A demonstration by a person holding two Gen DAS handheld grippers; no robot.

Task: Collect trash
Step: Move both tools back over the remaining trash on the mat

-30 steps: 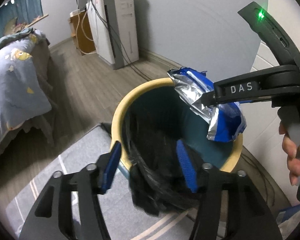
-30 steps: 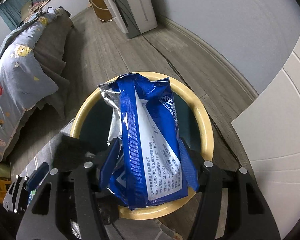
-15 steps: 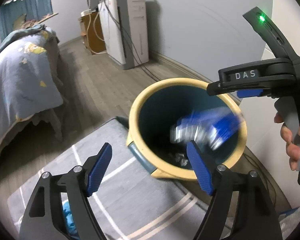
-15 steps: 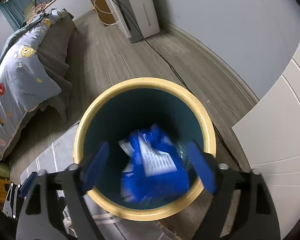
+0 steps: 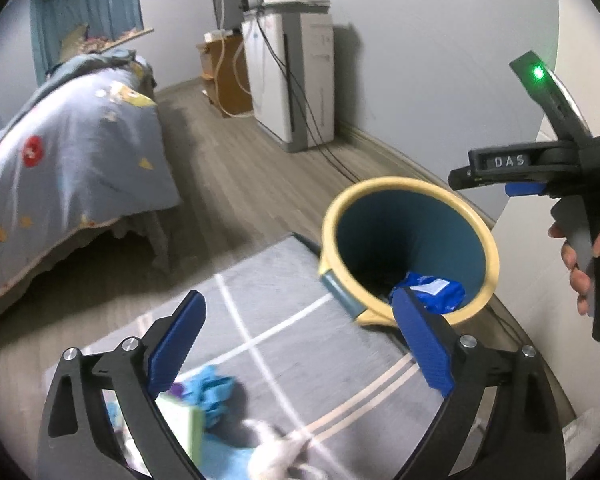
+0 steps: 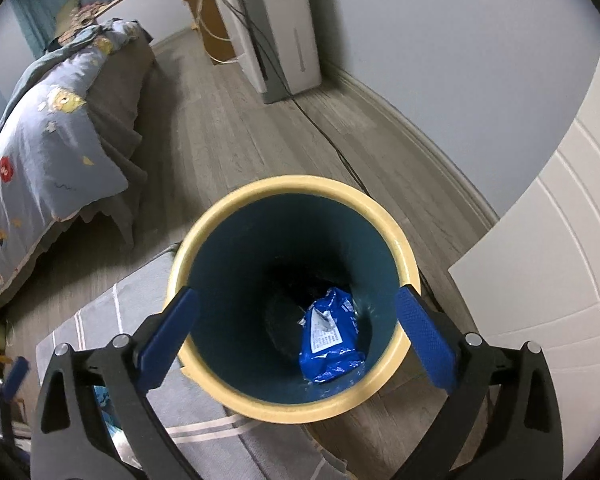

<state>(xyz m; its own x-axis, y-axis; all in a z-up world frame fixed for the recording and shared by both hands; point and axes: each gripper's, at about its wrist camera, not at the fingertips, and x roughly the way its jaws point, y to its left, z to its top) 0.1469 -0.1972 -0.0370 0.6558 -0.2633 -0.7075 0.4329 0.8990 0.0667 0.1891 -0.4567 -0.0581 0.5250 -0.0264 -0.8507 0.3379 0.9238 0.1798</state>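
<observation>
The blue foil wrapper lies at the bottom of the bin, a yellow-rimmed tub with a teal inside standing at the corner of the grey rug; beside the wrapper in the bin there is dark stuff too dim to name. The right gripper hangs straight above the bin mouth with its 2 blue fingers spread wide and nothing between them. The left gripper is out over the rug on the side of the bin away from the wall, also wide apart and empty. Below it on the rug lie a crumpled light-blue scrap, a pale green-edged piece and a blurred white wad, all well apart from the bin; these look like the remaining trash. I judge them very light, soft and easily crushed, so a gentle pinch across a raised fold or bunched middle should hold, while flat film edges may slip off the pads. The blur hides their exact outlines.
</observation>
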